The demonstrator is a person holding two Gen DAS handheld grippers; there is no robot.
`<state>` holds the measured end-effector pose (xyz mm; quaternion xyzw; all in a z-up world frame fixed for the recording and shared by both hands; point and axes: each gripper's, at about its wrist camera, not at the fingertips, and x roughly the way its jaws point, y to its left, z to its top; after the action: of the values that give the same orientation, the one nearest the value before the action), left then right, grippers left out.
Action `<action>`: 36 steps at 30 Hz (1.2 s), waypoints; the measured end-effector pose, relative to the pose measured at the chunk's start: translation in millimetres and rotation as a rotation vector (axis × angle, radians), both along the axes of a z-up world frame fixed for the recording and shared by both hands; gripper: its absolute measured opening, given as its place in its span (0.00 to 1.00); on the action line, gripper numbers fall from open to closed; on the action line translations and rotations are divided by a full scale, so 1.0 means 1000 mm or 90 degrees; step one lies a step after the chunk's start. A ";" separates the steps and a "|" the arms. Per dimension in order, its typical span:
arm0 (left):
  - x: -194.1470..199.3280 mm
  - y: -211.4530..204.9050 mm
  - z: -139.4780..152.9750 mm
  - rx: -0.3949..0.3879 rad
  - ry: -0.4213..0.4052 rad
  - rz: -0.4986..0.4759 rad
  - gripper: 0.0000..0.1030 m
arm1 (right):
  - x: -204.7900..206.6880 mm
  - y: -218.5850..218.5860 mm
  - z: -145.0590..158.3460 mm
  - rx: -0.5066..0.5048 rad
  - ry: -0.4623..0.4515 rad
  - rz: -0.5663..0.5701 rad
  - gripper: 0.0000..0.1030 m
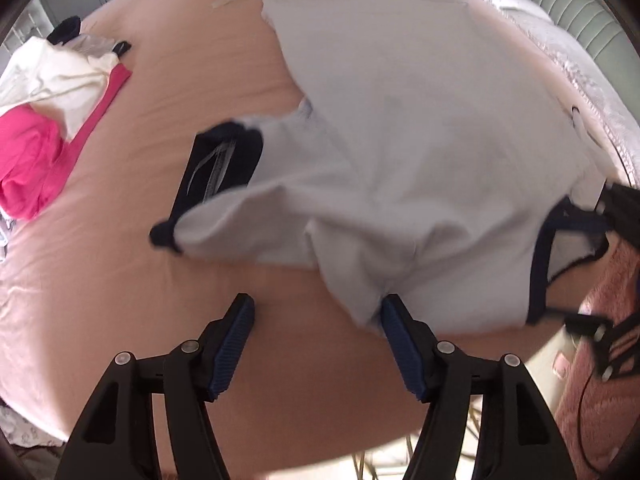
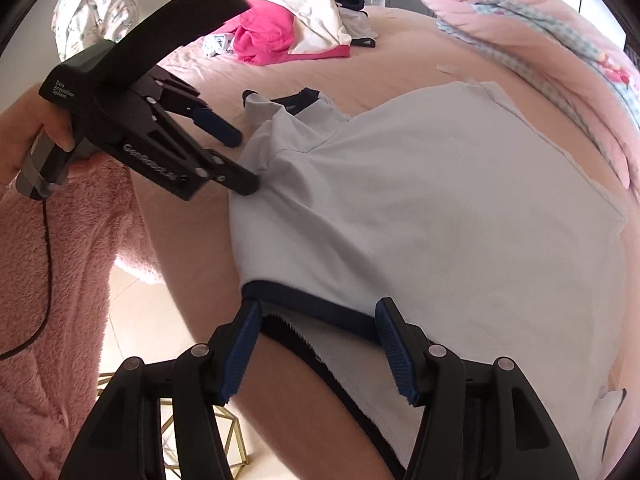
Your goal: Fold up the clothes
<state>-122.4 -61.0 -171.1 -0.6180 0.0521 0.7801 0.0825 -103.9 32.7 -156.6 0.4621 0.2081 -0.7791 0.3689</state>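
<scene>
A white t-shirt (image 1: 420, 152) with navy collar and cuffs lies spread on the pink bed sheet (image 1: 180, 128). One sleeve (image 1: 224, 176) is bunched at its left. My left gripper (image 1: 316, 316) is open at the near shoulder, with its right finger (image 1: 394, 320) touching the fabric edge. Seen from the right wrist, the left gripper (image 2: 244, 162) is held by a hand and rests against the shirt's shoulder (image 2: 280, 152). My right gripper (image 2: 318, 312) is open, and the navy collar (image 2: 312, 304) runs across between its spread fingers without being pinched.
A pile of pink and cream clothes (image 1: 52, 112) lies at the bed's far left. A pink quilt and pillows (image 2: 540, 40) line the far side, by a green headboard (image 1: 576, 12). A fluffy pink fabric (image 2: 52, 280) and a gold wire frame (image 2: 224, 432) show past the bed edge.
</scene>
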 end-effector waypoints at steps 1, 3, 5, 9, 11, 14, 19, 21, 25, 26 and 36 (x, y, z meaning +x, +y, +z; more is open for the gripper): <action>0.003 -0.001 0.003 -0.008 -0.008 -0.009 0.62 | -0.001 0.004 0.006 -0.005 0.005 -0.004 0.58; 0.005 -0.002 0.012 0.001 0.009 -0.019 0.62 | -0.001 0.007 0.021 -0.040 0.016 -0.020 0.58; 0.005 -0.003 0.025 0.032 0.051 -0.023 0.62 | -0.003 0.006 0.032 -0.068 0.032 -0.040 0.58; -0.014 0.004 0.026 0.109 0.112 -0.019 0.62 | -0.022 -0.028 0.013 -0.022 0.054 -0.093 0.59; -0.012 0.002 0.011 0.069 0.079 -0.009 0.62 | -0.026 -0.042 -0.011 0.021 0.037 -0.097 0.59; -0.008 -0.001 -0.010 0.011 0.031 0.004 0.66 | -0.018 -0.047 -0.033 0.055 0.008 -0.089 0.59; 0.010 -0.005 0.000 0.001 0.017 -0.009 0.67 | 0.012 -0.028 -0.025 0.011 -0.026 -0.052 0.59; 0.008 -0.007 0.012 0.035 0.065 0.007 0.67 | 0.013 -0.018 -0.017 -0.016 -0.030 -0.070 0.59; -0.007 -0.005 0.029 0.071 0.153 0.055 0.67 | -0.015 0.002 0.001 -0.070 -0.010 -0.203 0.59; -0.010 0.001 0.034 0.079 0.175 0.046 0.67 | -0.021 0.002 0.003 -0.066 0.000 -0.228 0.59; -0.005 -0.023 -0.010 -0.011 0.024 0.031 0.76 | -0.010 -0.007 -0.024 0.046 0.005 -0.180 0.59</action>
<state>-127.7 -83.8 -181.4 -0.6051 0.0451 0.7928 0.0571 -113.6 25.4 -180.5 0.4969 0.1703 -0.8171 0.2375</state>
